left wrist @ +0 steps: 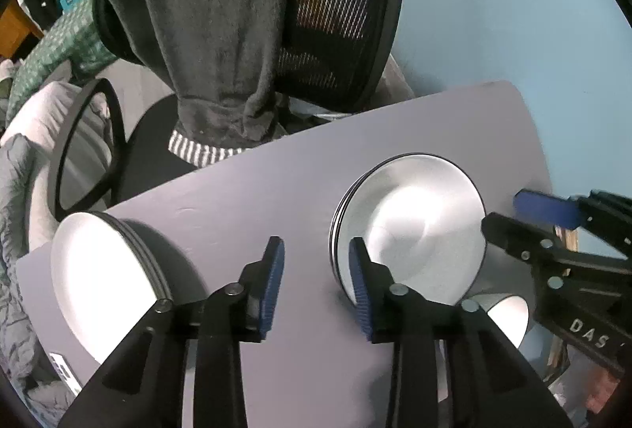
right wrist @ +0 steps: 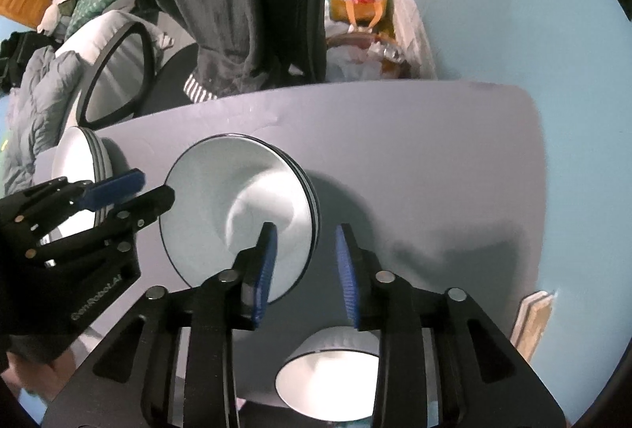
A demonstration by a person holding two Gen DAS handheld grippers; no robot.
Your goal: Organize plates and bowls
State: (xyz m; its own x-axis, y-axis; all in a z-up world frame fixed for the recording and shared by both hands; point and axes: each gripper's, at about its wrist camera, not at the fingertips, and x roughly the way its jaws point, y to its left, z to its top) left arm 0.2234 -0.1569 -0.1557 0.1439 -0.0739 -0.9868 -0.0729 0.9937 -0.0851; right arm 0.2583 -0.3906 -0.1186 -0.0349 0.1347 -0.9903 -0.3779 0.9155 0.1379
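Both claws are seen released and empty, pointed down at the grey tabletop (right wrist: 414, 159): the left claw (left wrist: 316, 278) beside the central stack of plates (left wrist: 414, 226), the right claw (right wrist: 304, 262) over that stack's other edge. A second plate stack (left wrist: 98, 270) is set at the tabletop's left end, and a bowl (right wrist: 328, 368) at the near edge.

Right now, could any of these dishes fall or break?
Maybe. The left plate stack sits right at the table edge, so a bump could tip it off. The bowl is near the front edge too. Both open hand-held grippers, left and right, hang close above the middle stack and might knock it.
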